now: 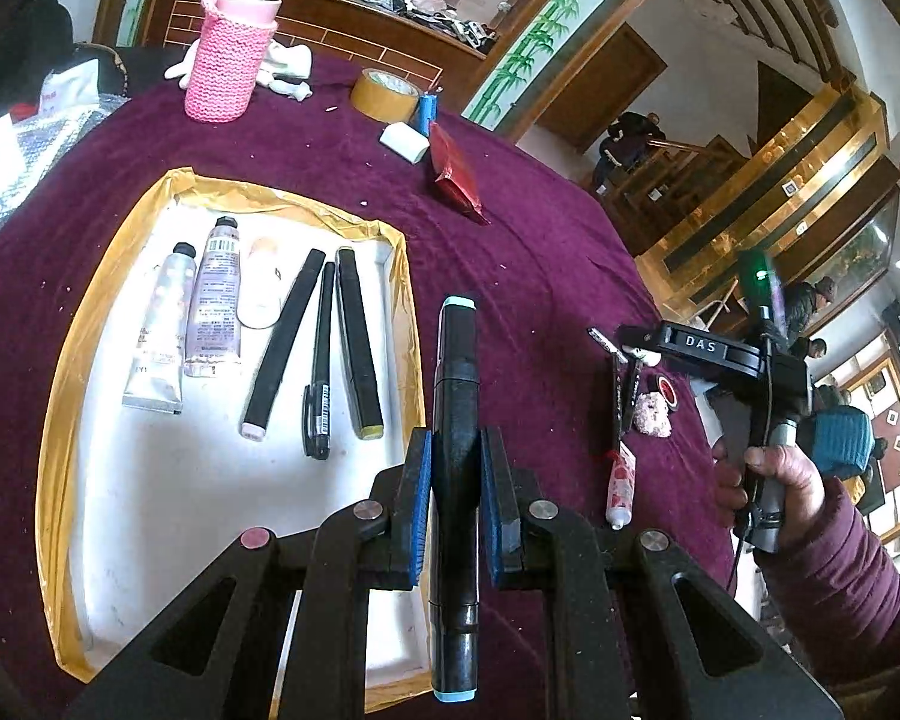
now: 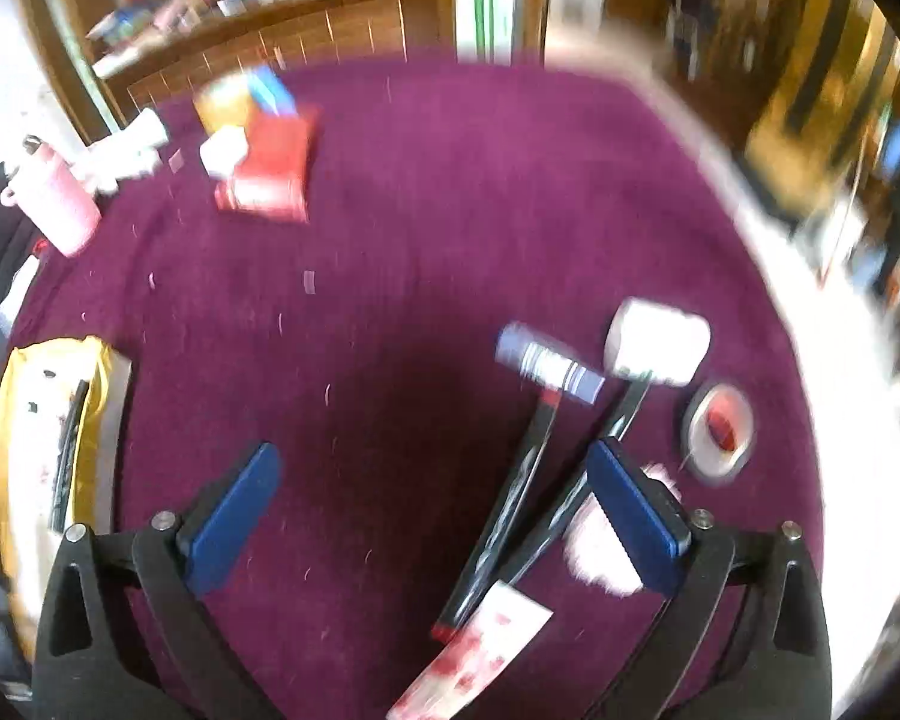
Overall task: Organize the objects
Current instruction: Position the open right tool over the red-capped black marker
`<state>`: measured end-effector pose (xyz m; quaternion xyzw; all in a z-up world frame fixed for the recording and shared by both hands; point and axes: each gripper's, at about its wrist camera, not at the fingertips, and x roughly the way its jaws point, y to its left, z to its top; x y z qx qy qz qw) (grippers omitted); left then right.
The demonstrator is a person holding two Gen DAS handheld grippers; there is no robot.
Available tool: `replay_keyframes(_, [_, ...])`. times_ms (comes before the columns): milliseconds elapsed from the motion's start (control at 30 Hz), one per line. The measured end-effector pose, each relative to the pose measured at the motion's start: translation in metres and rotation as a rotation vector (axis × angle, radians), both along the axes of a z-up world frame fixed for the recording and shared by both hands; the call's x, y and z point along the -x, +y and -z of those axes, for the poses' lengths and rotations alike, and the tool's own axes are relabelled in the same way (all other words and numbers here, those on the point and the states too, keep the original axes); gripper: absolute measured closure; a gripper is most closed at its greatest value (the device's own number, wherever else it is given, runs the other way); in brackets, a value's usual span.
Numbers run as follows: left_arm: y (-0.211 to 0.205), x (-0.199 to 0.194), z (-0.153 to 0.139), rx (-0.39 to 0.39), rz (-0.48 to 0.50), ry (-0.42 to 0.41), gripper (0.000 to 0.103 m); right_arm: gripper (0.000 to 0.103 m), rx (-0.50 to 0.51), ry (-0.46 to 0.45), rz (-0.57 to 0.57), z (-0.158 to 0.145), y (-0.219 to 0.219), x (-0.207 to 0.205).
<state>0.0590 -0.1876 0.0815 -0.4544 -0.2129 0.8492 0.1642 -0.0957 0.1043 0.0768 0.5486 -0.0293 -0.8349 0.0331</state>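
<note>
Daylight floods the room, bleaching the white tray [image 1: 210,510] and glaring off gold trim. The left wrist view is sharp; the right wrist view smears with motion blur, a dark shadow pooling on the purple worktop [image 2: 450,210]. Fisheye edges bend and blacken.

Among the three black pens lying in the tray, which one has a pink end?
The leftmost marker: its near end is pink; the thin middle pen is all black, the right marker yellow-tipped.

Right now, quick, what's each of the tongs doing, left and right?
Left tongs: closed on a black marker with light blue end caps, beside the white tray.
Right tongs: open, holding nothing, above the purple tablecloth.
</note>
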Motion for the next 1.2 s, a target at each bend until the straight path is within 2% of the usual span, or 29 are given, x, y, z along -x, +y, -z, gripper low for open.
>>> replay_keyframes(67, [-0.002, 0.0, 0.0, 0.002, 0.008, 0.003, 0.091, 0.004, 0.038, -0.02, 0.029, 0.003, 0.004, -0.002])
replay_keyframes(133, [-0.005, -0.001, 0.001, 0.005, 0.011, 0.002, 0.091, 0.004, 0.022, 0.027, 0.063, -0.007, 0.004, -0.007])
replay_keyframes(233, [-0.01, 0.0, 0.003, 0.005, 0.011, -0.007, 0.091, 0.004, -0.133, 0.268, 0.116, -0.05, -0.01, -0.034])
replay_keyframes(300, [-0.013, 0.0, 0.005, 0.003, 0.01, -0.014, 0.091, 0.0, -0.219, 0.325, 0.107, -0.059, -0.024, -0.038])
replay_keyframes(333, [-0.014, 0.001, 0.006, 0.001, 0.01, -0.016, 0.091, 0.0, -0.229, 0.289, 0.056, -0.055, -0.03, -0.029])
replay_keyframes(367, [-0.015, 0.002, 0.006, 0.0, 0.012, -0.017, 0.091, 0.0, -0.224, 0.202, 0.0, -0.043, -0.034, -0.017])
replay_keyframes(400, [-0.015, 0.001, 0.006, 0.0, 0.014, -0.017, 0.091, 0.003, -0.213, 0.125, -0.018, -0.032, -0.036, -0.008])
replay_keyframes(433, [-0.016, 0.001, 0.006, 0.001, 0.017, -0.014, 0.091, 0.009, -0.196, 0.104, -0.008, -0.027, -0.034, -0.005])
replay_keyframes(467, [-0.017, 0.001, 0.006, 0.004, 0.019, -0.012, 0.091, 0.014, -0.174, 0.129, 0.014, -0.03, -0.03, -0.008])
replay_keyframes(567, [-0.021, 0.0, 0.008, 0.008, 0.015, -0.014, 0.091, 0.013, -0.139, 0.219, 0.028, -0.042, -0.027, -0.021])
replay_keyframes(600, [-0.022, 0.0, 0.009, 0.003, 0.012, -0.017, 0.091, 0.013, -0.115, 0.206, 0.011, -0.038, -0.028, -0.02])
replay_keyframes(633, [-0.024, 0.0, 0.01, 0.0, 0.008, -0.02, 0.091, 0.013, -0.084, 0.149, -0.015, -0.028, -0.028, -0.014])
replay_keyframes(667, [-0.025, 0.0, 0.011, -0.001, 0.006, -0.023, 0.091, 0.013, -0.07, 0.043, -0.018, -0.01, -0.025, -0.004])
replay_keyframes(733, [-0.026, 0.001, 0.012, -0.004, 0.007, -0.028, 0.091, 0.014, -0.047, -0.038, 0.015, 0.005, -0.017, 0.002])
replay_keyframes(900, [-0.028, 0.0, 0.014, 0.0, 0.006, -0.033, 0.091, 0.014, 0.046, -0.12, 0.06, 0.026, 0.0, 0.003])
replay_keyframes(1033, [-0.03, 0.0, 0.014, 0.005, 0.0, -0.035, 0.091, 0.016, 0.112, -0.129, 0.094, 0.027, 0.011, 0.005])
replay_keyframes(1100, [-0.031, 0.0, 0.013, 0.009, -0.001, -0.035, 0.091, 0.031, 0.168, -0.133, 0.09, 0.025, 0.015, 0.003])
replay_keyframes(1200, [-0.032, -0.003, 0.009, 0.014, -0.007, -0.027, 0.091, 0.047, 0.239, -0.147, 0.091, 0.021, 0.025, 0.004])
